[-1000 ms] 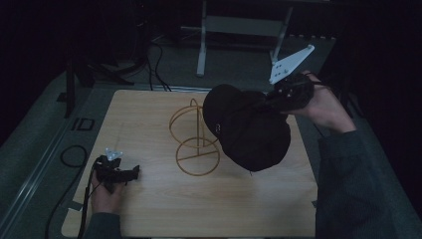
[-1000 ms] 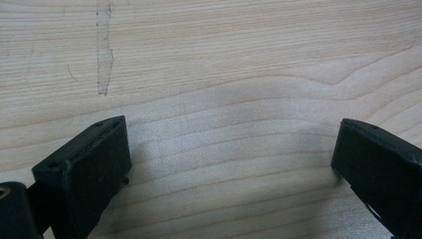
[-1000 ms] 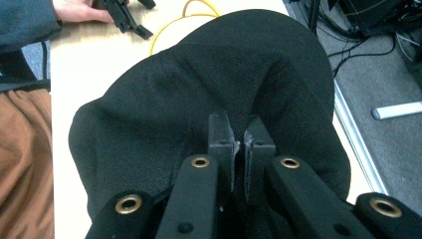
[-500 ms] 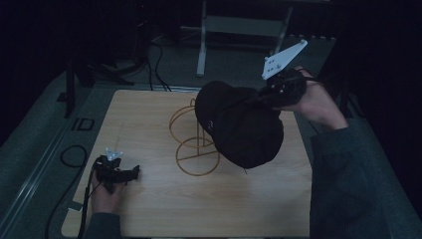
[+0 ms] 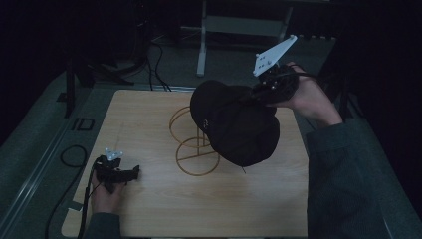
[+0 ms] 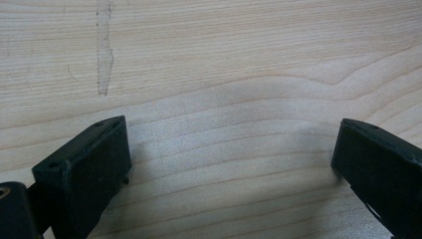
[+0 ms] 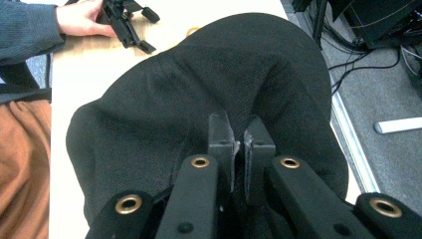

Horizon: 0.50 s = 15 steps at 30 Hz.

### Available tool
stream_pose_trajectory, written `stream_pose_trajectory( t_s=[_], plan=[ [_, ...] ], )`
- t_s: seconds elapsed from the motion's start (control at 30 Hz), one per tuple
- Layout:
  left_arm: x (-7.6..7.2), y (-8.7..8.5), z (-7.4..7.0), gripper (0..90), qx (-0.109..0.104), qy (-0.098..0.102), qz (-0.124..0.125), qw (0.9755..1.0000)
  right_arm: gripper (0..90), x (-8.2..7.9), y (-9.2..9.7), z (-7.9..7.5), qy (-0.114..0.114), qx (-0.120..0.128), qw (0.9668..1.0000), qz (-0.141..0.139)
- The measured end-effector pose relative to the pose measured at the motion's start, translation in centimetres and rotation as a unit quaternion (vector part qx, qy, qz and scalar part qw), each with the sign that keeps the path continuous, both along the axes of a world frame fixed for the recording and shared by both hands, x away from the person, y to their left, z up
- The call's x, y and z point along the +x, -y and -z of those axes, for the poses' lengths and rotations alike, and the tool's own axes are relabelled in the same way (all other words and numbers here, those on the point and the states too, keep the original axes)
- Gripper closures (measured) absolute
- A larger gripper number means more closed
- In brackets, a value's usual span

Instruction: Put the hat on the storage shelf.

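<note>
So the right gripper (image 5: 254, 98) has its jaws pinched tight on a fold of the black hat (image 5: 239, 122), and the hat hangs off them in the air, tilted, right above the wire stand (image 5: 194, 142). In the high view the hat covers the upper right part of the stand, with the stand's two round loops poking out on its left and lower side. Can't tell whether the fabric actually touches the wire or just hovers over it. From the right gripper view you can see the cloth bunched up between the two pads (image 7: 221, 134), which sit almost together, with the rest of the hat (image 7: 199, 99) spreading out beyond them.

The left gripper (image 5: 130, 173) sits well off from the stand, toward the near left corner of the table (image 5: 149, 214), resting low on the wood in the person's hand. Its jaws stand wide apart with just bare tabletop (image 6: 224, 74) between them, nothing held.
</note>
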<state>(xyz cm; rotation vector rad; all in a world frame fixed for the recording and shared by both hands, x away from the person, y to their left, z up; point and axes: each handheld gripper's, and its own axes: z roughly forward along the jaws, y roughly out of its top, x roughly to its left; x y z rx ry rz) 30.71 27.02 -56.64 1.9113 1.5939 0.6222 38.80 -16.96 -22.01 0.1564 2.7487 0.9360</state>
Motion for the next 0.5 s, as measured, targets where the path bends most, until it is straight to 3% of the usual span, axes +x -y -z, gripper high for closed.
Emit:
stream_pose_trajectory(
  t_s=[0.5],
  plan=[
    [0.0,0.0,0.0,1.9,0.0,0.0,0.0,1.0,85.5,0.4,-2.5,-0.3,0.002,-0.016,0.9998,-0.012]
  ],
)
